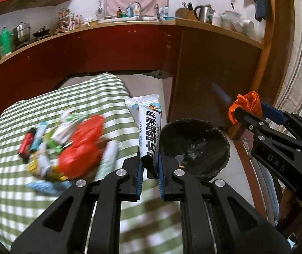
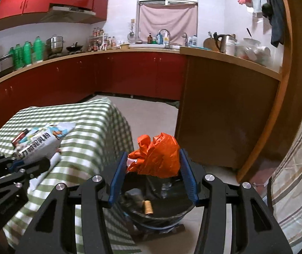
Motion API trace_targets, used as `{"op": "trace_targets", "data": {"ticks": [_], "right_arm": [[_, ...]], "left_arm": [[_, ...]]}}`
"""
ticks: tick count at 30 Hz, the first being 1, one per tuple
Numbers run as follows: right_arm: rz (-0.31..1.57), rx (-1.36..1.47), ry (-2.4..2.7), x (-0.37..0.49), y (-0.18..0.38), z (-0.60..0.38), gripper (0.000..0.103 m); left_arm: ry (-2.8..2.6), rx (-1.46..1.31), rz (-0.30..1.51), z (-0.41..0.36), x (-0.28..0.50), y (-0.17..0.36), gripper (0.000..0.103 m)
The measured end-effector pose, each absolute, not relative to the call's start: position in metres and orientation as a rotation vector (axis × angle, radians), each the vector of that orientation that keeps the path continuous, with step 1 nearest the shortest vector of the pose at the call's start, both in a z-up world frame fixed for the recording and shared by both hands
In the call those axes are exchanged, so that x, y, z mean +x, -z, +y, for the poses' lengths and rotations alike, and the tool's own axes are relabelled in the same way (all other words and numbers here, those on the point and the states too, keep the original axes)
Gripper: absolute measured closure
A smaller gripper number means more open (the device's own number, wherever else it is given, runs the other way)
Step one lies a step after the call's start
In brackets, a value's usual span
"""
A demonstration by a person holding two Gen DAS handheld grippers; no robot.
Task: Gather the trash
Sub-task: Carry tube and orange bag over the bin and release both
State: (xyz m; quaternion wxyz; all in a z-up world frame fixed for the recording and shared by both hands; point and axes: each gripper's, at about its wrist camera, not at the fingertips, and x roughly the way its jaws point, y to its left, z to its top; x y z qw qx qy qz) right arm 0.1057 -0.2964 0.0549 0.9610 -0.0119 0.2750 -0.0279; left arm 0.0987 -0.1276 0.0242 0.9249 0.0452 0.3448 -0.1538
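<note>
Above the round black-lined trash bin (image 2: 161, 203) that stands on the floor just beside the green-and-white checked tabletop (image 2: 87, 127), a crumpled orange plastic bag (image 2: 158, 155) is held between the blue-padded fingers of the right gripper (image 2: 154, 175), whose jaws are set fairly wide yet pressed against both sides of the bag. The left gripper (image 1: 149, 169) is clamped on the lower end of a white and grey printed sachet (image 1: 148, 127), which is carried upright at the edge of the tabletop, near the bin's rim. A heap of further litter, red plastic pieces and mixed wrappers (image 1: 66, 148), is left on the cloth, blurred in the left wrist view. The step in hand is judged to be the drop-off of both held items. Next, the right jaws would need to be opened over the bin's mouth, and the sachet brought across and released likewise, before the remaining heap is tackled.
</note>
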Motion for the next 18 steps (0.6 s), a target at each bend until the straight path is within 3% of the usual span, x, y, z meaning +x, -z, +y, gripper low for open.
{"op": "trace_targets", "data": {"ticks": [18], "right_arm": [[0.599,0.029,0.076,0.153,-0.018,-0.343,0.053]], "left_arm": [[0.348,0.151,0.822,-0.211,0.165,0.011,0.091]]}}
